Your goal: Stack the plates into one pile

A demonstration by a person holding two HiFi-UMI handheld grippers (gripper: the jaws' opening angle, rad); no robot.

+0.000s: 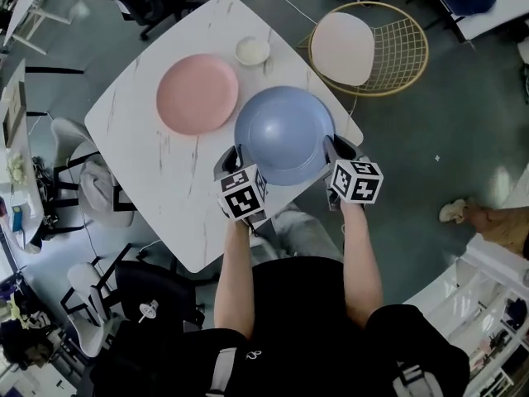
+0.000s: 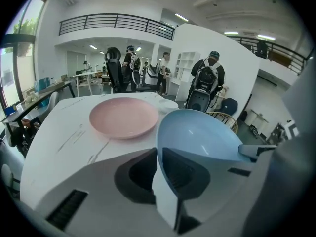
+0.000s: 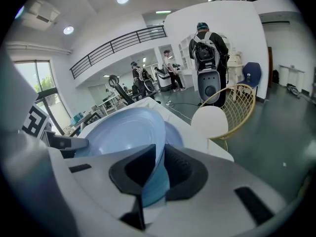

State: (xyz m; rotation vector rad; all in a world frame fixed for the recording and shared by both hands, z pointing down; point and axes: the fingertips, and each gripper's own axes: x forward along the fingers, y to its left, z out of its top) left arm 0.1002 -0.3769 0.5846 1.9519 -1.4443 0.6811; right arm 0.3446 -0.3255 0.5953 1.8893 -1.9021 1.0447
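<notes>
1 round blue plate, marbled tbl

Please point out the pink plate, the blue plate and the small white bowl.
pink plate (image 1: 197,94): head view, its flat centre.
blue plate (image 1: 283,131): head view, its hollow middle.
small white bowl (image 1: 252,50): head view, its inside.

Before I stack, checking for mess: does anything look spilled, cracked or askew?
Nothing stands out. The left tongs and right tongs grip the blue plate by opposite rims; the pink plate lies flat on the table. No spills or cracks show.
</notes>
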